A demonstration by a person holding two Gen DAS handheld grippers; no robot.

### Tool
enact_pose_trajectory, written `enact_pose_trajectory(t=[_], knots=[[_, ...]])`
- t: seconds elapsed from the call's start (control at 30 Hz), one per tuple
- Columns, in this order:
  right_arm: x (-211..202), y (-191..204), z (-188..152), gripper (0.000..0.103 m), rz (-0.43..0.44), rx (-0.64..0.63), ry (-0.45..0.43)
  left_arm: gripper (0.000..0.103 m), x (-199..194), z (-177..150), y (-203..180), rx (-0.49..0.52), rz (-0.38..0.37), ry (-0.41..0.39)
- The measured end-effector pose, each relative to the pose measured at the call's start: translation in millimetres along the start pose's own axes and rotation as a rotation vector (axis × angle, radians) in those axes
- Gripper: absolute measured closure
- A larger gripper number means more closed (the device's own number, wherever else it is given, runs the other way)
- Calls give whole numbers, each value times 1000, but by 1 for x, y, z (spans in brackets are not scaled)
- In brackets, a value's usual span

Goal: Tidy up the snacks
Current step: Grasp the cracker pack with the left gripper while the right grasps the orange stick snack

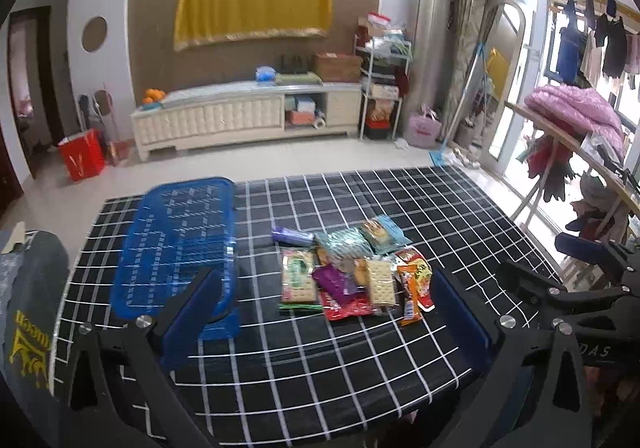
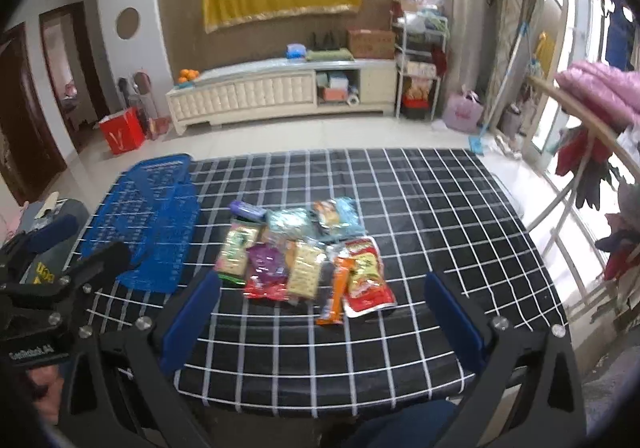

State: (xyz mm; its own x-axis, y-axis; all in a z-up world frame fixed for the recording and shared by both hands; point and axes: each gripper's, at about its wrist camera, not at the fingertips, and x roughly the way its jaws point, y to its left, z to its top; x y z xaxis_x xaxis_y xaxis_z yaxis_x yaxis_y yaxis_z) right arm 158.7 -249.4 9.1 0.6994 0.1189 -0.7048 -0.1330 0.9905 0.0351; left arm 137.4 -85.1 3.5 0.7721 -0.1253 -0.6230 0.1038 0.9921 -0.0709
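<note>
1. On the checked table point(image 1: 360, 368), seen from the left wrist, the snack packets point(image 1: 352, 272) lie in a loose overlapping heap near the middle, with the blue basket point(image 1: 176, 248) just to their left and nothing in it, which I take to be where they are meant to go. The left gripper point(image 1: 324, 312) hangs above the near edge, its jaws spread wide and holding nothing, framing part of the basket and the heap. The right gripper point(image 1: 568, 288) shows at the right edge, well clear of the snacks.

2. From the right wrist, the right gripper point(image 2: 320, 312) is likewise wide open and empty, facing the same heap point(image 2: 304, 256). The orange packet point(image 2: 338, 296) and red packet point(image 2: 368, 280) lie nearest, so they look easiest to take first. The basket point(image 2: 148, 224) sits left of the heap, and the left gripper point(image 2: 60, 288) stands near it, possibly in the way of a crossing reach.
</note>
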Motion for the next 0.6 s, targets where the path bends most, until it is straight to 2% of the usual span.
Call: enact_pose_trajectory(t=[0.3, 0.6], knots=[[79, -35, -2, 0, -17, 42, 129, 0, 93, 2, -24, 20, -16, 136], [158, -34, -15, 28, 48, 17, 288, 0, 179, -21, -18, -7, -43, 300]])
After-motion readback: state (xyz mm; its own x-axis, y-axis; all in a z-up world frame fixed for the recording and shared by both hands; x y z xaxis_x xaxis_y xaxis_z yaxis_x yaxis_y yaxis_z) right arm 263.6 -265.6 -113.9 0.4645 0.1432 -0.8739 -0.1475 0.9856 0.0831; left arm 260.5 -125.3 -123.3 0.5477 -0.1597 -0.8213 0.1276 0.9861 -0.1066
